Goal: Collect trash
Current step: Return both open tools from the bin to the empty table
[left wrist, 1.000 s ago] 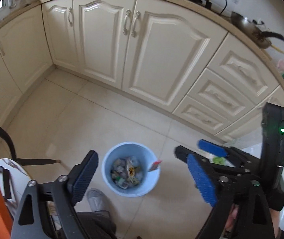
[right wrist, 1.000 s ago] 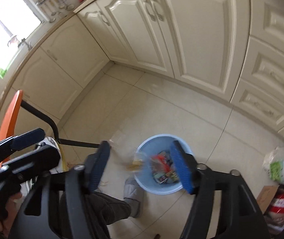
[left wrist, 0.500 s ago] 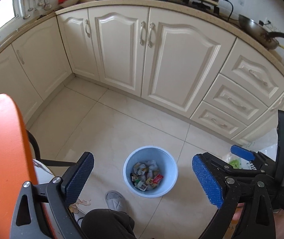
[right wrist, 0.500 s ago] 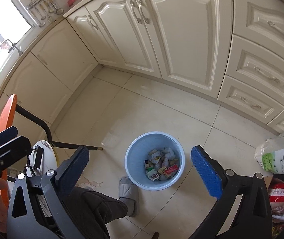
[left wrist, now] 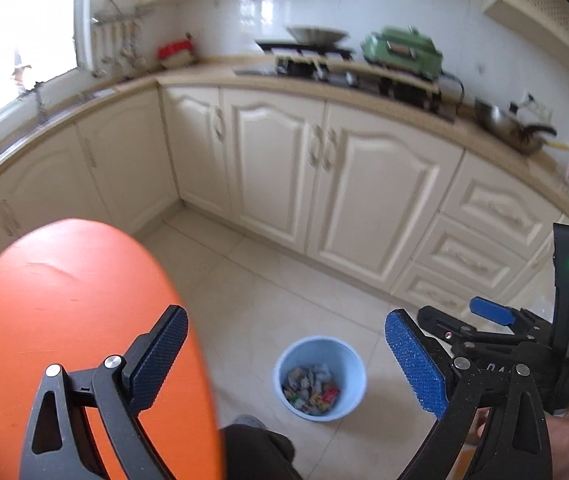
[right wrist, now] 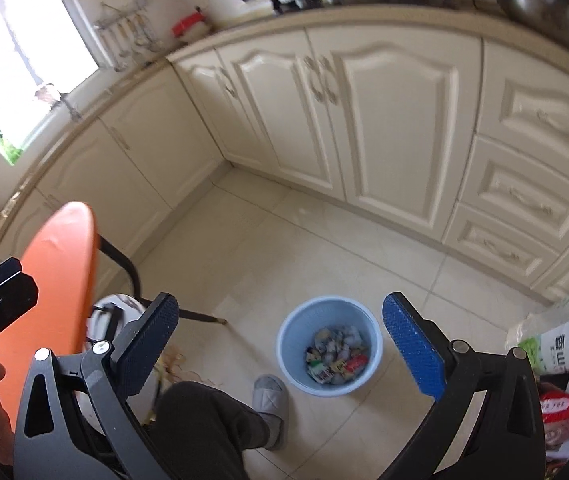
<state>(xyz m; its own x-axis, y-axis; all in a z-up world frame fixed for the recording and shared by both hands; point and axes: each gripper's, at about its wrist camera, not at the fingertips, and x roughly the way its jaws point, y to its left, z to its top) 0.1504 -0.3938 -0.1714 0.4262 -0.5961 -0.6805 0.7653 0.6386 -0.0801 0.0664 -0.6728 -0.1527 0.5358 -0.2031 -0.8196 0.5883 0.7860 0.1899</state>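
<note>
Blue-padded tongs on both sides, and both pairs are spread wide with nothing between the pads. Left tongs (left wrist: 286, 354) hang high over the floor, right tongs (right wrist: 280, 346) do the same, and the right pair also shows up at the right edge of the left camera. Looking down between the pads of either pair you see the bin (right wrist: 329, 350), a pale blue round one standing upright on the tile floor (right wrist: 324, 240). Trash (right wrist: 336, 356) sits in the bottom of it, crumpled wrappers and paper, with something red among them. Just beside the bin, on the near side, is a grey slipper (right wrist: 271, 404) on the person's foot, dark trouser leg above it. An orange chair back (left wrist: 68, 320) fills the left of the left view. Off to the right of the bin, well apart, some bags (right wrist: 560, 352) lie on the floor. Cream cabinets (left wrist: 324, 184) run behind everything, with a stove (left wrist: 312, 58) and a pan (left wrist: 512, 126) up on the counter (left wrist: 364, 94).
</note>
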